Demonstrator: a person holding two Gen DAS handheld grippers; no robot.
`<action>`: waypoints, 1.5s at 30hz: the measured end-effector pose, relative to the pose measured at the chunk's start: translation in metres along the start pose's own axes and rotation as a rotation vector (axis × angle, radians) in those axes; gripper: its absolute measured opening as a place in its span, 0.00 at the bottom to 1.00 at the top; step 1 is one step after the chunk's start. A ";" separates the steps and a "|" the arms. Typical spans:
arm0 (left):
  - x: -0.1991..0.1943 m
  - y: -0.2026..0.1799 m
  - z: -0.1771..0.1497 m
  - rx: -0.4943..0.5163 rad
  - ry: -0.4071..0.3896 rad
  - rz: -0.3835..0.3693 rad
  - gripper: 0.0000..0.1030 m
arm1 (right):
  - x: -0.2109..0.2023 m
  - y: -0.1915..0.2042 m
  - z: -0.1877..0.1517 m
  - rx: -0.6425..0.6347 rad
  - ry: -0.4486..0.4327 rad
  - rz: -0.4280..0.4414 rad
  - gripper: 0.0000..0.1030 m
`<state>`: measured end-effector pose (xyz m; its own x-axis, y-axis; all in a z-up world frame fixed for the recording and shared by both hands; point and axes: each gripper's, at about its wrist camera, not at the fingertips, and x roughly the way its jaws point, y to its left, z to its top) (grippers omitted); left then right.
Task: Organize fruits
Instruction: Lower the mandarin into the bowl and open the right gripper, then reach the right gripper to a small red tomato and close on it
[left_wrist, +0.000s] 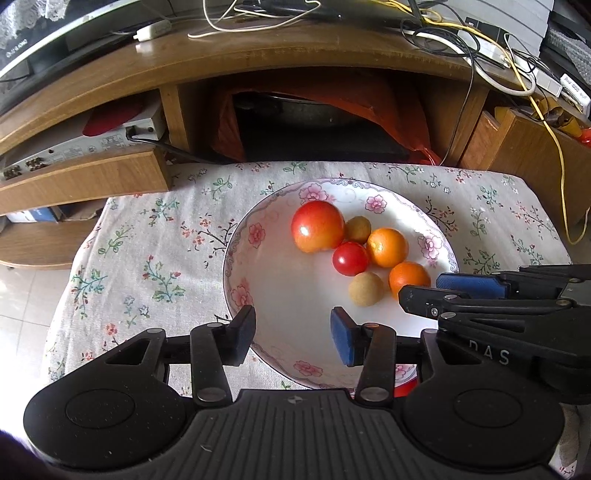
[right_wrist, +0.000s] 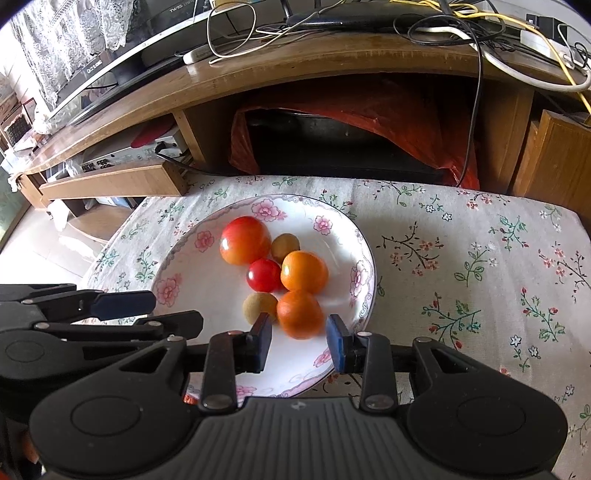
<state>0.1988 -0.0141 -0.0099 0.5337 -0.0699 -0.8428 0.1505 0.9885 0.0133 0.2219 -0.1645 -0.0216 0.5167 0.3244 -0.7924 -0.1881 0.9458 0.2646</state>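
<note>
Hovering over the near rim of the floral plate (right_wrist: 364, 280), the right gripper (right_wrist: 299, 338) has its fingers parted about as wide as the near orange (right_wrist: 298, 314), which sits between and just beyond the pads, not yet held so far as I can tell. That orange touches the second orange (right_wrist: 304, 271) and lies just beside a tan round fruit (right_wrist: 259, 306), with a small red tomato (right_wrist: 263, 275), a big red-orange fruit (right_wrist: 245, 240) and another tan fruit (right_wrist: 285, 246) clustered behind. To grip well, I judge the pads should meet the orange at its widest line, slide in without nudging the tan neighbour, then close gently, since round fruit rolls on glazed china. The left gripper (left_wrist: 293, 332) waits wide open and empty over the plate's bare near side above the cloth-covered desk (left_wrist: 147, 229).
</note>
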 end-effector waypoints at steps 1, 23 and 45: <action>-0.001 -0.001 0.000 0.002 -0.002 0.001 0.52 | 0.000 0.000 0.000 0.001 0.000 -0.002 0.23; -0.033 -0.007 -0.015 0.022 -0.045 0.006 0.52 | -0.037 0.016 -0.013 -0.016 -0.036 -0.056 0.23; -0.062 -0.019 -0.051 0.058 -0.032 0.008 0.51 | -0.070 0.032 -0.052 -0.021 -0.011 -0.091 0.23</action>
<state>0.1205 -0.0216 0.0143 0.5609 -0.0672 -0.8251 0.1935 0.9797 0.0517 0.1358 -0.1579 0.0137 0.5415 0.2370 -0.8066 -0.1574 0.9711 0.1796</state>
